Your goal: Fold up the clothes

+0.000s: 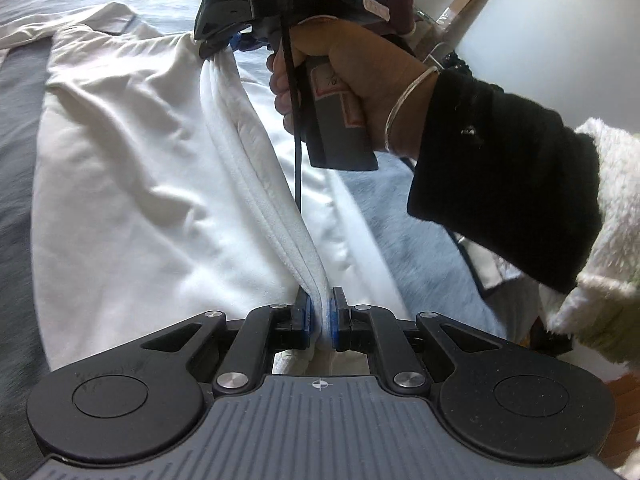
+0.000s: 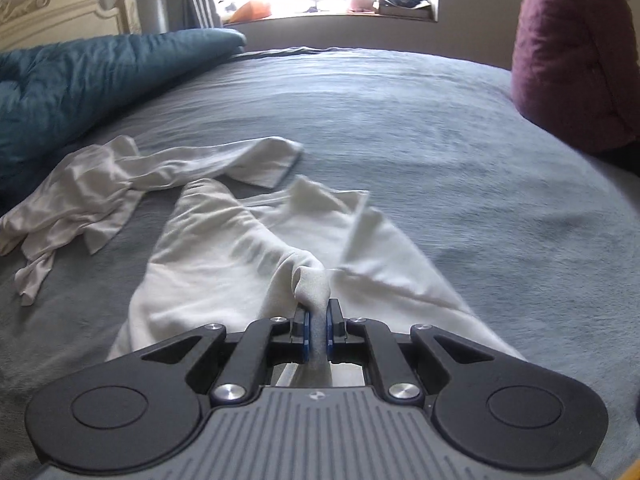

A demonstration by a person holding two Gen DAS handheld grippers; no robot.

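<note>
Both grippers pinch white garment (image 2: 224,256) over grey bedspread (image 2: 440,128).

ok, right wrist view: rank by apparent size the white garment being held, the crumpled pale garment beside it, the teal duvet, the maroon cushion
1. white garment, though it is nearest the camera
2. teal duvet
3. maroon cushion and crumpled pale garment: too alike to rank; the cushion is cropped.

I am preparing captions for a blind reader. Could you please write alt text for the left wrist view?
The left tool is shut on the bunched edge of a white garment, pulled taut up to the right tool, which also grips it. A hand in a black sleeve holds the right tool above a grey-blue bed.
</note>
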